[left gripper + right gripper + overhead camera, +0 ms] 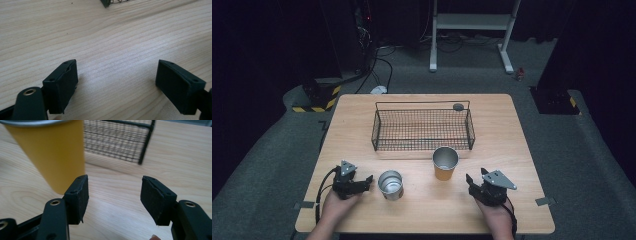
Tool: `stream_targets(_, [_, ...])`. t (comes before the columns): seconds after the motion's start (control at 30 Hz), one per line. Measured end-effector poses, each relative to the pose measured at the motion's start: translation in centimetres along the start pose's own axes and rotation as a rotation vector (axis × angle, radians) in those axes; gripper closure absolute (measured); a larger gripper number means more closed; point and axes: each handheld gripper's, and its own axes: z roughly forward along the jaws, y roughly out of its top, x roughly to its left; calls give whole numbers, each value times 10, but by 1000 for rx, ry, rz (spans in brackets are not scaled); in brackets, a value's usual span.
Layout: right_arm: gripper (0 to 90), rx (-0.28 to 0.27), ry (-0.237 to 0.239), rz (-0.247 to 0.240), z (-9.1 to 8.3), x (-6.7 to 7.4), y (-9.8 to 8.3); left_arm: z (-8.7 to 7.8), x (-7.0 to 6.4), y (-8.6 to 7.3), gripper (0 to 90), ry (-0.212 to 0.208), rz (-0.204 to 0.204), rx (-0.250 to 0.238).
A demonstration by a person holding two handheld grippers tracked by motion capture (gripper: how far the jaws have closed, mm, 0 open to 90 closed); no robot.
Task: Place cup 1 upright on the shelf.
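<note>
Resting on the wooden table (362, 125), the left gripper (362, 181) and right gripper (473, 184) both stand released, jaws apart and empty. Silver cup (390, 184) sits just beside the left gripper; yellow cup (445, 163) stands upright before the wire basket (422, 129).

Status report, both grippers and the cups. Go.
Left gripper open, empty, beside silver cup. Right gripper open, empty, near yellow cup. Wire basket empty behind cups. Nothing in the way.
</note>
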Motion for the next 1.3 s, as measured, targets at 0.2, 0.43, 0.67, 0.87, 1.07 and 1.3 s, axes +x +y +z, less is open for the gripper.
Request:
stream_targets(0.2, [352,-16,72,-30,3,11,9,-2,-1,-2,185,1,3,0])
stream_targets(0.43, [196,-6,122,-58,13,25,15,-3,-2,-3,185,9,-10,1])
stream_targets(0.67, [135,-20,134,-83,20,37,22,-5,-4,-5,149,20,-19,8])
stream_targets(0.87, [104,-22,147,-67,36,45,28,-5,-6,-5,141,33,-30,11])
stream_targets(1.07, [104,-53,165,-62,44,50,32,-1,-7,-1,69,14,-14,29])
stream_targets(1.3, [109,-78,166,-52,50,52,40,0,-7,-1,68,14,-11,27])
